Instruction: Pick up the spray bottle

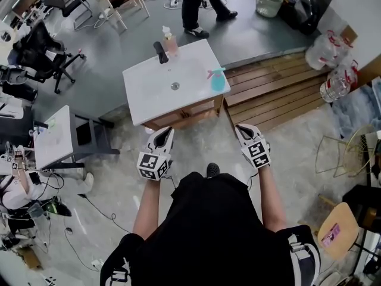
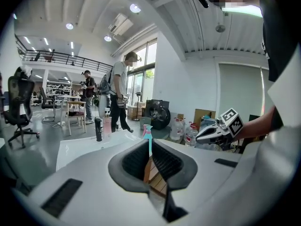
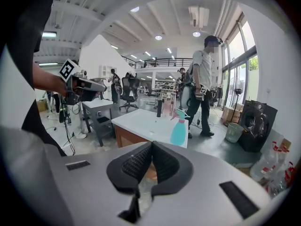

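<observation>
Spray bottle (image 1: 218, 80) at bench (image 1: 143, 94) edge; faucet (image 1: 161, 52), pink bottle (image 1: 169, 41) behind; left hand-held gripper (image 1: 163, 131), right hand-held gripper (image 1: 240, 127) clenched, empty.

Teal translucent plastic spray bottle (image 1: 218, 81): smooth, glossy; pink plastic trigger.
White rectangular sink tabletop (image 1: 143, 94): smooth, glossy, ceramic-looking.
Brown wooden cabinet (image 1: 184, 115) beneath: matt.
Slatted wooden decking (image 1: 280, 94): matt planks.
Left gripper (image 1: 161, 137), right gripper (image 1: 243, 131): matt white plastic shells; black pads (image 3: 136, 166) ribbed, rubbery.
</observation>
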`<state>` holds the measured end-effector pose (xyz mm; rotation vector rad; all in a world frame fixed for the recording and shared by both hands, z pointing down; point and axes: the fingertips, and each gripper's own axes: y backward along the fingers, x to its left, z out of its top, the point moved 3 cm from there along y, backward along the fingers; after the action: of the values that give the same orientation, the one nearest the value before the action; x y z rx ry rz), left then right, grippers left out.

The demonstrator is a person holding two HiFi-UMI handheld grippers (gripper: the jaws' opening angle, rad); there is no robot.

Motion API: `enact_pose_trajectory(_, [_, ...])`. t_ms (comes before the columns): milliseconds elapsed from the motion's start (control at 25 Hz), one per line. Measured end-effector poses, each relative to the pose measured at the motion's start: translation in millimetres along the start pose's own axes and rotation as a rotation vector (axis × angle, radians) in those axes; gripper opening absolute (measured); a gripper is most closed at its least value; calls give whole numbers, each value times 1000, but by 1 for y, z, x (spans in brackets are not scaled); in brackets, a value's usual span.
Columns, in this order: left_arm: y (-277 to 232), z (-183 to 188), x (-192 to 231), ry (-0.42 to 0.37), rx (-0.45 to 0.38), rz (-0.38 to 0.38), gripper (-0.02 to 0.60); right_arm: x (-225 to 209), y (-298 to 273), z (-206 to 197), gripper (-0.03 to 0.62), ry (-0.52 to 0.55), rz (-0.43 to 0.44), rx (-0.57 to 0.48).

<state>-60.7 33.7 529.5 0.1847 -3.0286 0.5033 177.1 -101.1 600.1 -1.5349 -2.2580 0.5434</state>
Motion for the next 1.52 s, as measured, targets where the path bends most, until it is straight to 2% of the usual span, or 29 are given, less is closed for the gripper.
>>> enact_pose_trajectory(360, [-19, -4, -10, -1, 0, -19, 35, -11, -2, -6, 17, 15, 14, 6])
enact_pose_trajectory(720, [-45, -2, -2, -2, -5, -52, 35, -27, -11, -10, 17, 6, -15, 22])
enact_pose_trajectory(1000, [-70, 14, 23, -15, -16, -83, 35, -37, -30, 2, 17, -18, -46, 19])
enact_pose_trajectory(1520, [-128, 39, 96, -18, -16, -167, 35, -56, -94, 43, 17, -54, -112, 28])
